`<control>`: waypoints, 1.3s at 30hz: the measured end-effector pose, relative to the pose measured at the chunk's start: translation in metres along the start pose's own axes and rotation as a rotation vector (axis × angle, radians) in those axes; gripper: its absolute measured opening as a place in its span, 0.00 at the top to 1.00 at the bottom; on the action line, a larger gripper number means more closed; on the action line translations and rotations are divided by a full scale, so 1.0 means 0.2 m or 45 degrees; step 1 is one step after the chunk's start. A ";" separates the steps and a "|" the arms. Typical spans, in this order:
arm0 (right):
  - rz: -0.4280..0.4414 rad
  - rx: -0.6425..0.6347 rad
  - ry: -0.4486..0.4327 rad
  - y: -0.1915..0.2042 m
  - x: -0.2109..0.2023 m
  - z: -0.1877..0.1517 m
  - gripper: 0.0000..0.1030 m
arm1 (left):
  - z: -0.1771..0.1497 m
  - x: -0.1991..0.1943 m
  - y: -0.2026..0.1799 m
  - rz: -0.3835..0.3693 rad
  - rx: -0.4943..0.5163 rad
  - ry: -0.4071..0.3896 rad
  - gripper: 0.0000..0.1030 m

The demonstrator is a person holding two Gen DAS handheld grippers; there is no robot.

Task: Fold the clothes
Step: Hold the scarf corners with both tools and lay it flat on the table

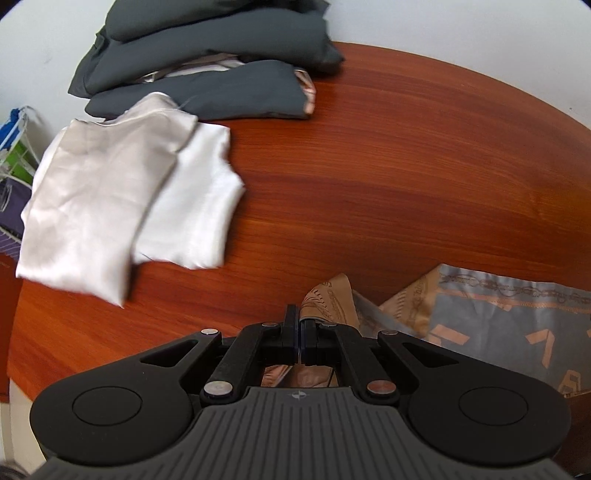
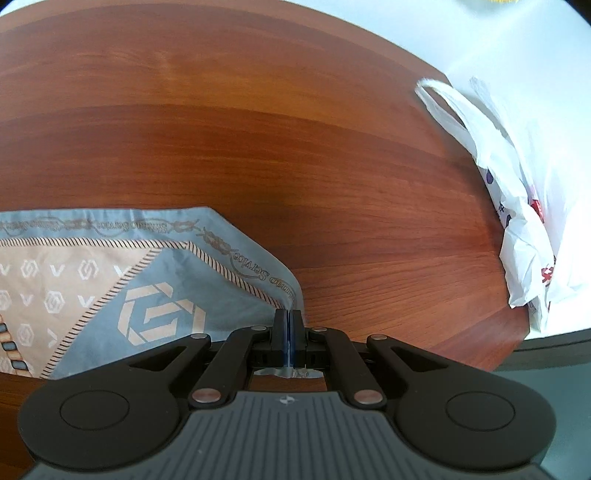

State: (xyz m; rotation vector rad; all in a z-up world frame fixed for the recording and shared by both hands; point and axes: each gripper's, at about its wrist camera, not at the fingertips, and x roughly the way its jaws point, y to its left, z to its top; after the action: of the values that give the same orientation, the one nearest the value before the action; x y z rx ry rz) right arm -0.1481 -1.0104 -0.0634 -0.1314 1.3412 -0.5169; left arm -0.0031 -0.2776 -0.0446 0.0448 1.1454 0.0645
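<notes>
Left gripper (image 1: 298,325) was clamped tight on a bunched corner of the patterned scarf (image 1: 491,325), jaws pressed together on the cloth. Right gripper (image 2: 287,325) pinched another corner of the same scarf (image 2: 155,295), which lay stretched flat over the wooden table (image 2: 258,129). Farther back sat a folded pale cloth (image 1: 110,192) and a dark folded stack (image 1: 207,62), apparently touching. At the right edge lay a white plastic bag (image 2: 517,206).

table (image 2: 258,122): reddish wood grain — round edge | wall (image 1: 443,22): plain white — daylight
</notes>
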 end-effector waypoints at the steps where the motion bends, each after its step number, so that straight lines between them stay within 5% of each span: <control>1: 0.008 -0.003 -0.001 -0.08 0.04 0.00 0.99 | -0.02 -0.02 -0.07 0.012 -0.009 -0.002 0.99; 14: 0.004 -0.054 0.047 -1.01 0.57 0.02 0.99 | -0.31 -0.20 -0.86 0.015 -0.134 0.079 0.99; 28: -0.045 0.024 0.051 -1.48 0.86 0.07 0.98 | -0.35 -0.29 -1.33 -0.024 -0.128 0.078 0.99; 30: -0.048 0.028 0.038 -1.50 0.86 0.07 0.88 | -0.35 -0.30 -1.36 -0.026 -0.126 0.081 0.99; 34: -0.007 0.055 0.007 -1.53 0.83 0.06 0.52 | -0.36 -0.30 -1.38 -0.036 -0.119 0.092 0.99; 39: 0.131 0.045 -0.036 -1.43 0.72 0.03 0.47 | -0.36 -0.28 -1.37 -0.049 -0.113 0.098 0.99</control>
State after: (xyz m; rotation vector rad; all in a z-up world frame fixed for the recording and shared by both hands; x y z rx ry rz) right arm -0.2046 -1.3263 -0.0824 -0.0403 1.3037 -0.4497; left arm -0.0847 -0.5546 -0.0427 -0.0595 1.2186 0.0832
